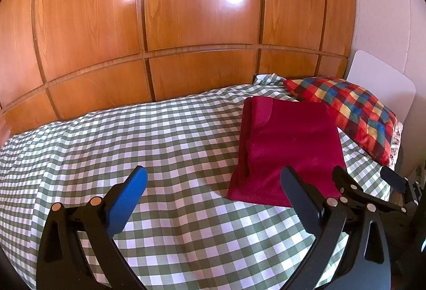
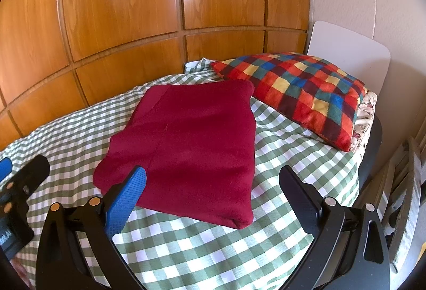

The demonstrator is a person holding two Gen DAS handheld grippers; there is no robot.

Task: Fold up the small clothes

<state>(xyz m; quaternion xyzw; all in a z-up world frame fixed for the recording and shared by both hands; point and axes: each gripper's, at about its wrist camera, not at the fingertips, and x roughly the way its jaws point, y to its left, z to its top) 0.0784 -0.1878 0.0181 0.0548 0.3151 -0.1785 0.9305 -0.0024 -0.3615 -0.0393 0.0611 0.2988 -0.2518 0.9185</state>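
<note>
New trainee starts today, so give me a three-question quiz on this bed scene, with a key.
1. True or false: the red garment lies folded on the checked bedspread.
2. What touches the garment's far corner? A) a checked pillow B) a wooden chair C) a book
3. Fill in: both the left tongs and the right tongs stand ____ and hold nothing.

Key:
1. True.
2. A, the pillow.
3. Open.
</note>
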